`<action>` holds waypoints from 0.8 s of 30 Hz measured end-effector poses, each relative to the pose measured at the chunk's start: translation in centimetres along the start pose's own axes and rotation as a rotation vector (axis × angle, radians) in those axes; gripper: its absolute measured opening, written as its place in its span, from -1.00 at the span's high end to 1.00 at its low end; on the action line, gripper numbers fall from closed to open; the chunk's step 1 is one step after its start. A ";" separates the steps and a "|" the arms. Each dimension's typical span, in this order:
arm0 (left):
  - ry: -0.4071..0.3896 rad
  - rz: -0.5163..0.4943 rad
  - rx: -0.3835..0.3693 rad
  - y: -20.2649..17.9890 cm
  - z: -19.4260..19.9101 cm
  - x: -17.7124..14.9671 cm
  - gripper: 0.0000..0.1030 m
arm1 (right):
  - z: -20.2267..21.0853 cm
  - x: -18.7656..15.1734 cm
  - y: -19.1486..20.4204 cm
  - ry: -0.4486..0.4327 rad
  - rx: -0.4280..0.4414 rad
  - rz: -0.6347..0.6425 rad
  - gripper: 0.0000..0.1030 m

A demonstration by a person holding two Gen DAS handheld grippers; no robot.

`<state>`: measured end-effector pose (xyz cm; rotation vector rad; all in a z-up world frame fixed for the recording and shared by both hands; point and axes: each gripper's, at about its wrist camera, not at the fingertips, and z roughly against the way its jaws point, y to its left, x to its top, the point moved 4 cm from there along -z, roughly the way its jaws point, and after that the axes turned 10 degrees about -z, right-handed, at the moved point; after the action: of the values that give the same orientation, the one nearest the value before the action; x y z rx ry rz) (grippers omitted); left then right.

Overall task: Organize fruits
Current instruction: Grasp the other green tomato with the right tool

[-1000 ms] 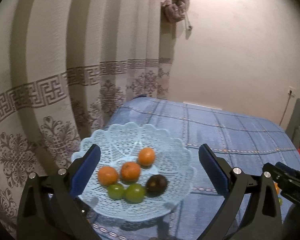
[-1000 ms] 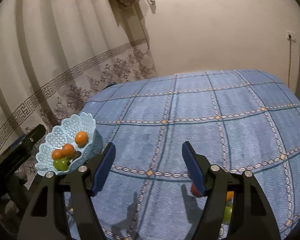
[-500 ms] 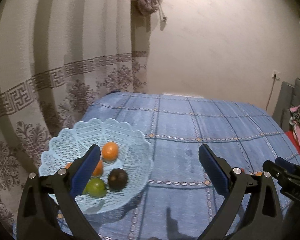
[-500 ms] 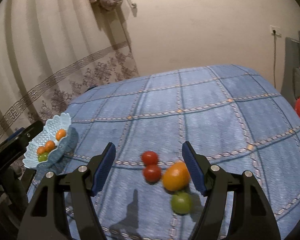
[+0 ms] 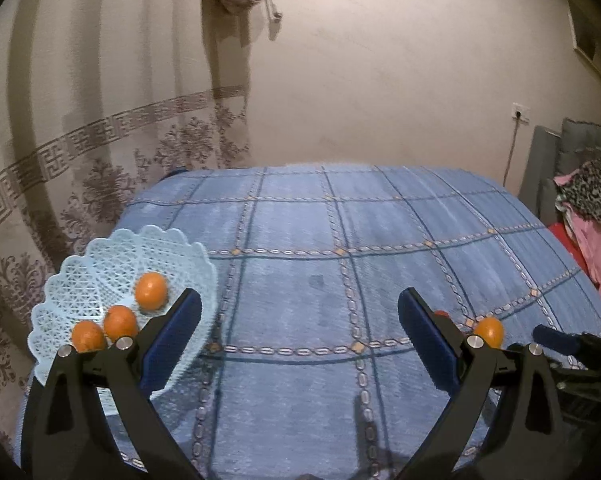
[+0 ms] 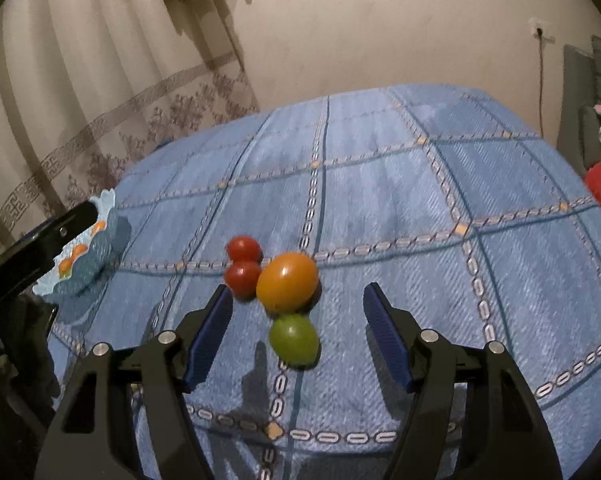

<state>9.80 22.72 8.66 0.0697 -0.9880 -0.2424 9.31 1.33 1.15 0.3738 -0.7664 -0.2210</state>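
A: Where was the fruit?
B: Loose cluster on the blue checked bedspread (image 6: 380,200), right in front of the right gripper (image 6: 296,316). A green fruit (image 6: 294,338) lay nearest, between the finger lines but just ahead of the tips. A big orange fruit (image 6: 287,280) sat behind it, touching or nearly so. Two red tomatoes (image 6: 242,258) sat to its left, one behind the other.

A: Fingers?
B: Right gripper's were spread wide, nothing betw. them. Left gripper (image 5: 300,328) likewise wide apart & empty.

A: And the basket?
B: A pale blue lattice basket (image 5: 84,276) sat at the bed's left edge, well apart from the cluster. Three orange fruits (image 5: 151,290) showed in it; the left finger hid the rest.

A: Step in hand?
B: I judged it an approach for a pick, prob. the green one, nothing grasped yet.

A: Next move?
B: Ease fwd & down till the fingers straddled the green fruit, then close gently. It was round & could roll, so avoid nudging the orange one. After that, carry left to the basket.
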 end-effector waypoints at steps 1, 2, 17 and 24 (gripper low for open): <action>0.003 -0.004 -0.005 -0.3 -0.1 0.0 -0.94 | -0.3 -0.2 -0.1 0.015 0.001 -0.002 -0.17; 0.006 -0.009 -0.011 -0.6 -0.2 -0.1 -0.94 | -0.6 -0.3 -0.1 0.031 0.001 -0.002 -0.12; 0.051 -0.024 -0.052 -2.3 -1.9 -1.2 -0.94 | -2.4 -1.7 0.2 0.099 -0.038 0.048 0.43; 0.070 -0.049 -0.065 -3.2 -2.3 -1.5 -0.94 | -2.1 -1.4 -0.2 0.091 -0.043 0.035 0.44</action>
<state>10.39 19.88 5.67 0.0431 -0.9090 -0.3151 9.81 2.12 -1.19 0.3277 -0.6766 -0.1863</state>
